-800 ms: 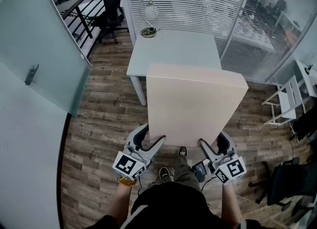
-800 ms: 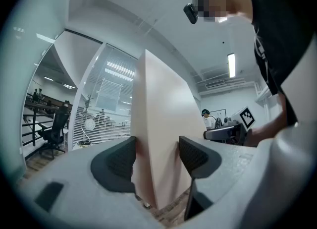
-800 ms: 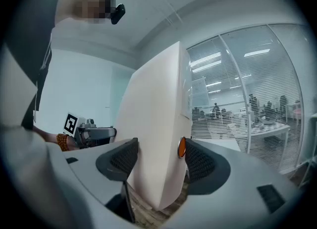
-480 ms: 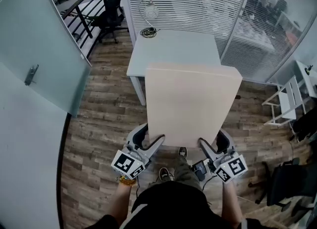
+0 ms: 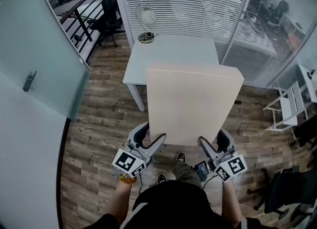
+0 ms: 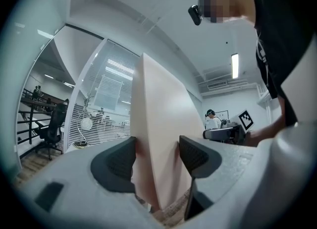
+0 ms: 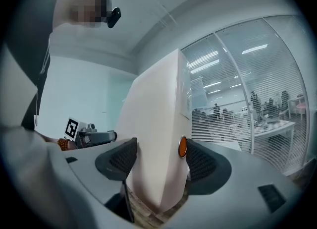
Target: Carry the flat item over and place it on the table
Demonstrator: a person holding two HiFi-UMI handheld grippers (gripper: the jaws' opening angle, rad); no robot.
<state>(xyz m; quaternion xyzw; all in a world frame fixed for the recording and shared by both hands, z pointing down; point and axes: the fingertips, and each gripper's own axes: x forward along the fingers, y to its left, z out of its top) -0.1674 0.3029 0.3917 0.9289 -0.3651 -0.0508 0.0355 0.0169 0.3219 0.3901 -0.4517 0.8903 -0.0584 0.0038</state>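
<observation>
I have the flat board [image 5: 190, 104] clamped at its near edge in my left gripper [image 5: 150, 143] and right gripper [image 5: 210, 147] (jaws spread wide on it), airborne near the table [image 5: 171, 49]; the carry looks nearly finished, and placing it remains

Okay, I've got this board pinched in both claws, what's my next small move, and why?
Probably a step forward with the grip unchanged. The left claw and right claw both clamp the near edge of the board. The white table lies ahead, and wood floor shows between your feet and it, so lowering now looks premature.
</observation>
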